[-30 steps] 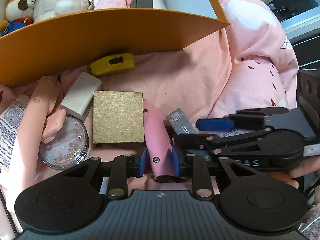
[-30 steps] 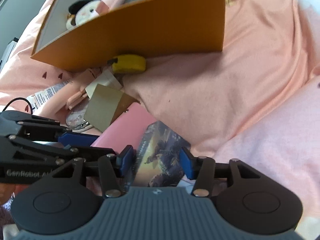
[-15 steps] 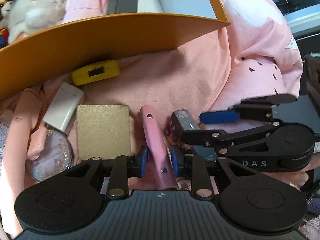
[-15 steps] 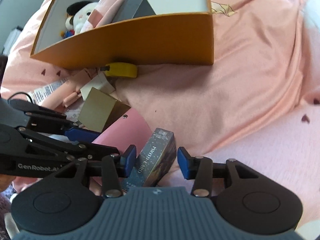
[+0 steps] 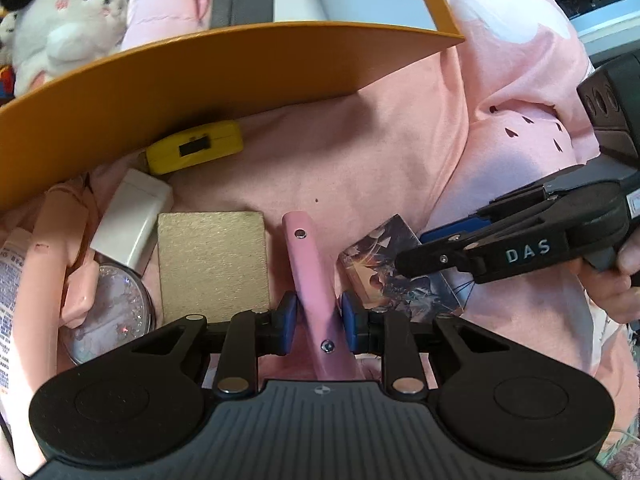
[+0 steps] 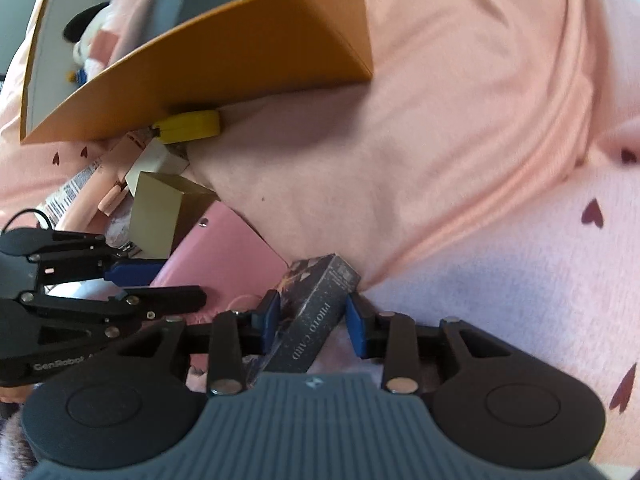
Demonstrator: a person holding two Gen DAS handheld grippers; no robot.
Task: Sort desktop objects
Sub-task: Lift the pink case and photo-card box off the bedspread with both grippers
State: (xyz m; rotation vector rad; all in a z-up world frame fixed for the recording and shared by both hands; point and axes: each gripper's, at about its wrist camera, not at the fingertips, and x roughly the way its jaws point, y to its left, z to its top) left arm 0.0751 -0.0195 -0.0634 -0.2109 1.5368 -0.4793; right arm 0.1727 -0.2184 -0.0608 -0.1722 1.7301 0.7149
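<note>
Both grippers point steeply down over the pink sheet (image 5: 360,168). Left gripper (image 5: 318,316): jaws pinch the pink case (image 5: 310,280) edge-on, blue pads on both its sides; the case runs forward between them and its near end is cut off under the gripper body. Right gripper (image 6: 312,320): jaws closing around the photo card box (image 6: 320,308), which stands tilted between them; left pad looks to be on it, right pad probably not yet seated, hard to tell through the blur. In the left view the right gripper sits just right of the left jaws, over the box, with part of a hand (image 5: 616,280) behind it at the frame edge. Just left of the left jaws: gold box (image 5: 212,264), then white box (image 5: 128,224) and glitter compact (image 5: 112,312), the latter partly under the gripper. Ahead of the jaws: yellow tape measure (image 5: 196,146) tucked against the orange box (image 5: 200,76), plush toy (image 5: 72,16) inside. Versus a second ago: the pink case has turned from lying flat to on edge, and the card box has gone from lying flat to standing up, with the right jaws narrower around it.
</note>
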